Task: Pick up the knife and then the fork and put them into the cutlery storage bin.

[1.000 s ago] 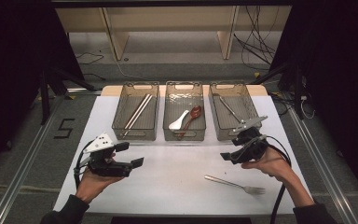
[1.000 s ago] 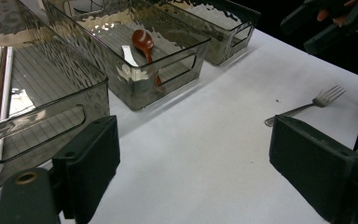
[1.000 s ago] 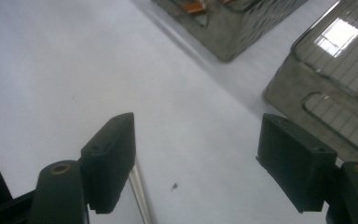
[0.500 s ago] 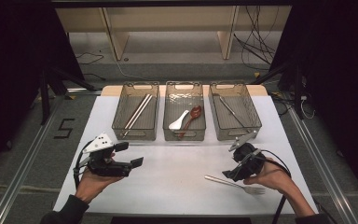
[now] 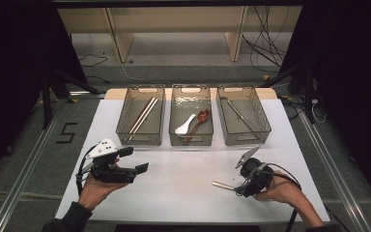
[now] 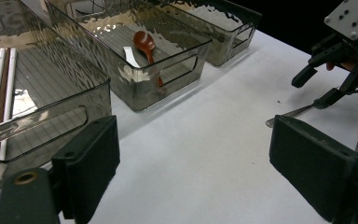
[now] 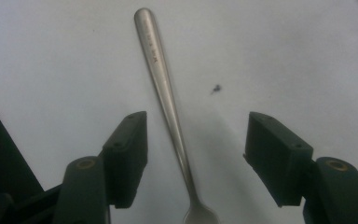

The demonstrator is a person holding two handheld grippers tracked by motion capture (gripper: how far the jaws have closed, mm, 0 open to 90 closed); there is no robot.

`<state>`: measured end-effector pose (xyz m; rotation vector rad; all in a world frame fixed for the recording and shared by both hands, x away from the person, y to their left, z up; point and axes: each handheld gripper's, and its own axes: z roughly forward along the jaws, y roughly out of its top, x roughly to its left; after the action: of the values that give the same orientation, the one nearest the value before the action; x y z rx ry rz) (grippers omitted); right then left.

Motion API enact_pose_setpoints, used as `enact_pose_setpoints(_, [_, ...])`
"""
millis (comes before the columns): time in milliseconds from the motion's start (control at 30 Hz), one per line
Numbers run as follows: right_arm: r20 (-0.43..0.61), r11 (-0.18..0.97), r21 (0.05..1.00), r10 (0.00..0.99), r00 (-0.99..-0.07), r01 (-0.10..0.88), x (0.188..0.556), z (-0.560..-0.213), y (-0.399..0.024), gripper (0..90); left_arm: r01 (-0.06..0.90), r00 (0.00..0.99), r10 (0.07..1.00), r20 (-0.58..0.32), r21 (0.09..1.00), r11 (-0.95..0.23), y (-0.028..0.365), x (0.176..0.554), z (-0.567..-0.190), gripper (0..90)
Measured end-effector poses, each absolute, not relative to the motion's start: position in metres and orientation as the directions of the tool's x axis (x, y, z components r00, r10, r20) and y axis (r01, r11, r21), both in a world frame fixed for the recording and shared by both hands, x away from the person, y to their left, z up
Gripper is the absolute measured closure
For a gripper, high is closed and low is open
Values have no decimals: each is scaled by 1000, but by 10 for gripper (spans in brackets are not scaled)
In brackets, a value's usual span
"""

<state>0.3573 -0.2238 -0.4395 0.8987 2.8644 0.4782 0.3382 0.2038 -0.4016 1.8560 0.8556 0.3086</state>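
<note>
Right gripper view: fork handle (image 7: 163,88) between closing jaws, untouched.

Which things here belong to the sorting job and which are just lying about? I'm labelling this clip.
In the job: fork between the right gripper's open, just-closing jaws; three bins, e.g. the right bin.

Lying about: floor cables; "5" floor mark; left gripper, idle and open.

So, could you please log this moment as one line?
right gripper: jaws closing, astride fork, pads clear | left gripper: open | fork: flat on table
</note>
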Motion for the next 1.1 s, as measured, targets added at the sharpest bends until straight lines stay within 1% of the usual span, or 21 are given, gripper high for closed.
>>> enact_pose_setpoints(300, [-17, 812, 273, 541, -841, 516, 354, -447, -222, 562, 416, 716, 678, -165, 881, -226, 203, 338, -402, 154])
enact_pose_setpoints(467, [-19, 821, 264, 529, -848, 507, 353, -449, -220, 624, 416, 715, 679, -165, 881, -224, 203, 338, -402, 154])
enact_pose_setpoints(800, [-43, 855, 222, 489, -871, 468, 351, -455, -217, 723, 418, 714, 680, -166, 880, -224, 203, 338, -402, 155])
enact_pose_setpoints(1100, [-38, 862, 207, 480, -876, 463, 350, -454, -214, 798, 418, 716, 679, -162, 879, -230, 203, 339, -402, 155])
